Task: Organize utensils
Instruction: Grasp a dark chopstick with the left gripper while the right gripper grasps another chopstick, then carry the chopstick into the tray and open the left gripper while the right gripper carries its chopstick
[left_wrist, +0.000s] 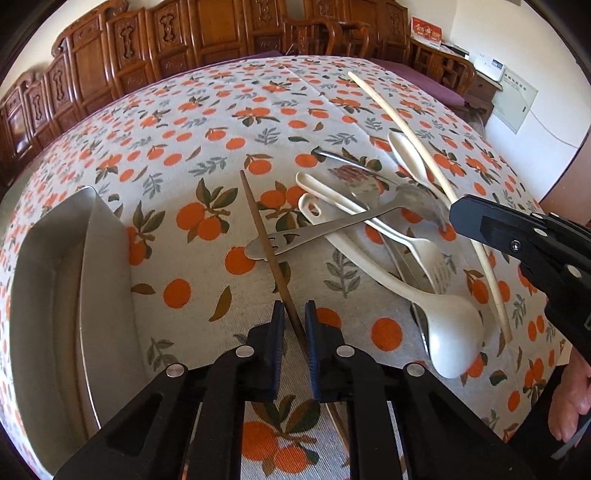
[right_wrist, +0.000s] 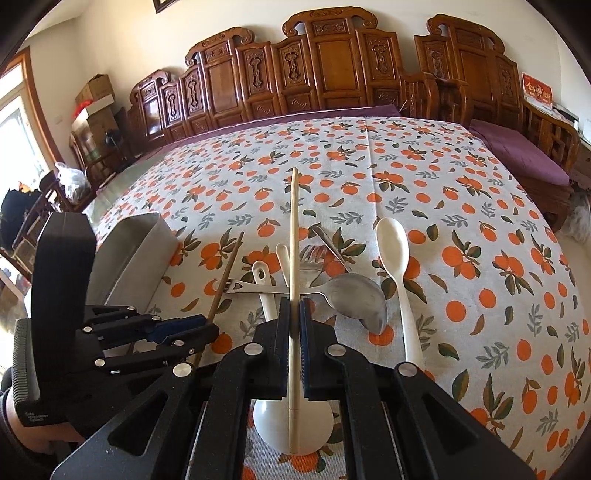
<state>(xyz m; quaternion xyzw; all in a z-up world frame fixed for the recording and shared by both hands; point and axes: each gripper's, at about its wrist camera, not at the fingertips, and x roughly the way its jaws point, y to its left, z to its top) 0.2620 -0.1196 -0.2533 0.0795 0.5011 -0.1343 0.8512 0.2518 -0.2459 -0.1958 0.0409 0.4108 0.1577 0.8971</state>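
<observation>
An orange-print tablecloth (right_wrist: 461, 221) is spread across the whole table, with carved wooden benches (right_wrist: 332, 62) ranged beyond its far edge. Open cloth is left ahead of both tools and to the right of the right one. A metal tray (left_wrist: 51, 280) is set just left of the left gripper (left_wrist: 294, 321), its upright wall facing the pile. Right of that gripper a heap of utensils is crossed over itself: a steel spoon (left_wrist: 332, 221) laid over a white ladle (left_wrist: 436, 325), a white fork (left_wrist: 417, 247) and a white spoon (left_wrist: 406, 155) alongside. A dark brown chopstick (left_wrist: 262, 236) is run between the left gripper's jaws, which are drawn nearly together around it; whether the pads actually press it cannot be told. The chopstick's far end is passed over the steel spoon's handle. A pale chopstick (right_wrist: 293, 258) is clamped tight in the right gripper (right_wrist: 294, 314), pointing straight ahead above the ladle bowl, its near end projecting back past the jaws.
</observation>
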